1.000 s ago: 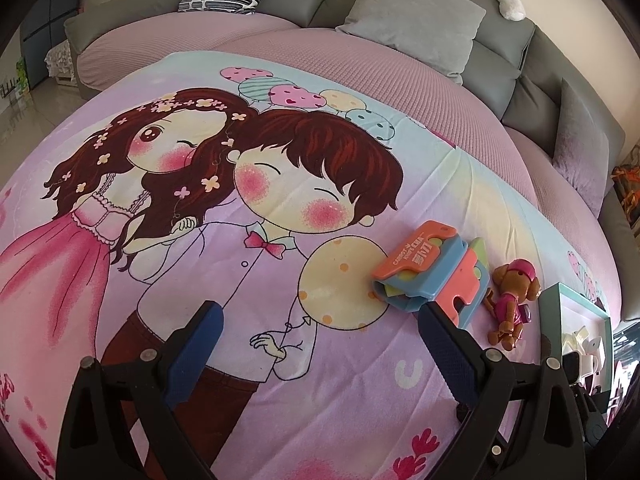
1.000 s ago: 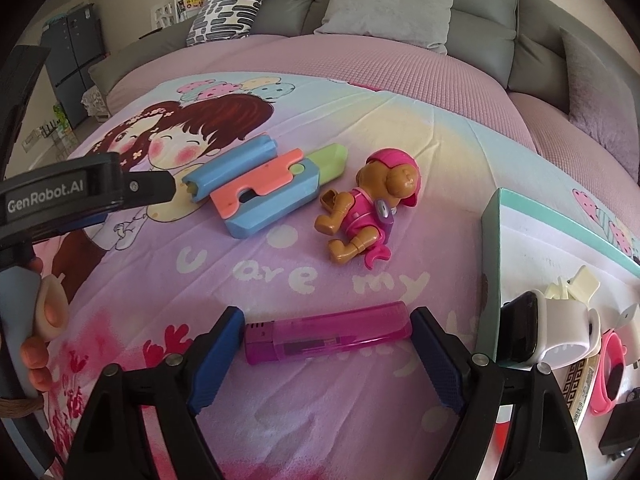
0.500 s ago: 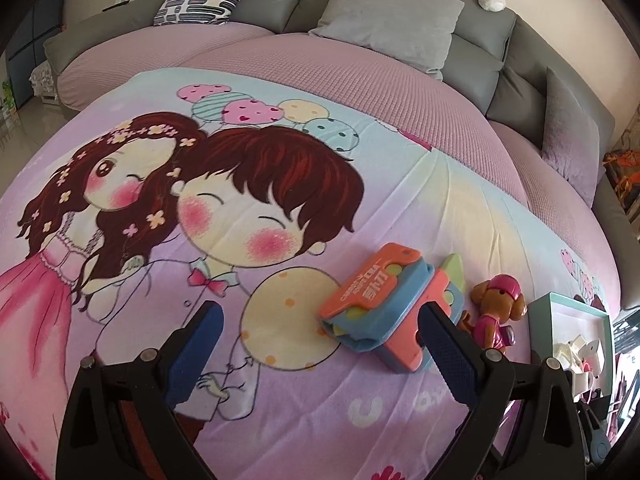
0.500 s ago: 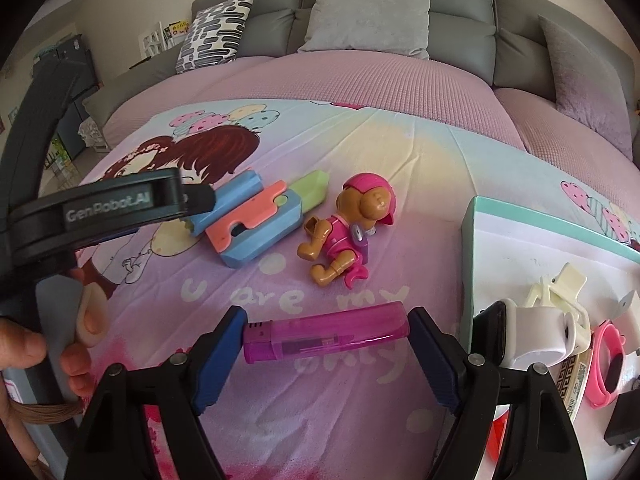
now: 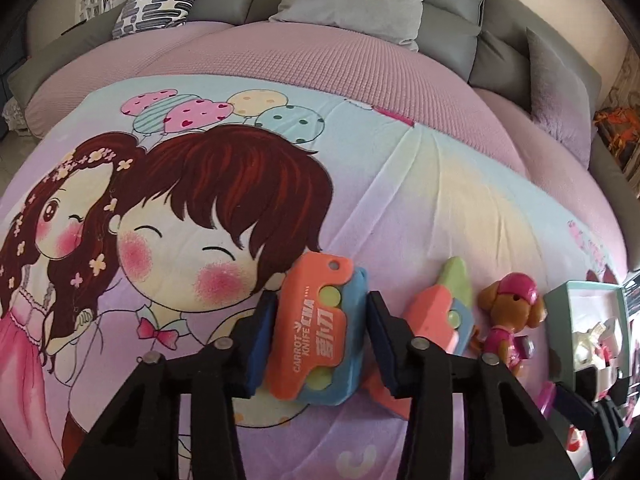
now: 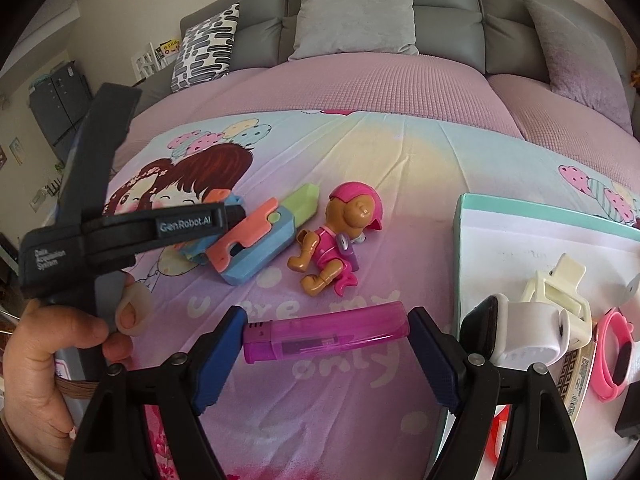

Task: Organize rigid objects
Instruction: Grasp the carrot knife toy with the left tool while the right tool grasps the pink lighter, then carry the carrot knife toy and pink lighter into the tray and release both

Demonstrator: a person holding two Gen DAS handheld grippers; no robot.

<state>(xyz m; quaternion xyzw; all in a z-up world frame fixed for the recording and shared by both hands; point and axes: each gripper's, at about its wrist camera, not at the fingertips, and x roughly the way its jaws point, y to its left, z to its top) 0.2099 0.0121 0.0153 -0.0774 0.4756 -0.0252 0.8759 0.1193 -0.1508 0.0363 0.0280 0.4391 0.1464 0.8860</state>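
Note:
My left gripper is shut on an orange and blue toy carrot knife that lies on the printed blanket. The knife's green tip points right, next to a toy puppy in pink. In the right wrist view the knife and the puppy lie mid-blanket. My right gripper stands open, its blue pads on either side of a purple lighter lying crosswise. I cannot tell whether the pads touch it.
A teal-rimmed white box at the right holds a white watch, a cream clip, a pink band and other small items. Grey pillows and a patterned pillow line the sofa back.
My left gripper moved forward and right to the carrot knife and closed on it. My right gripper stayed around the lighter, with the view shifting slightly.

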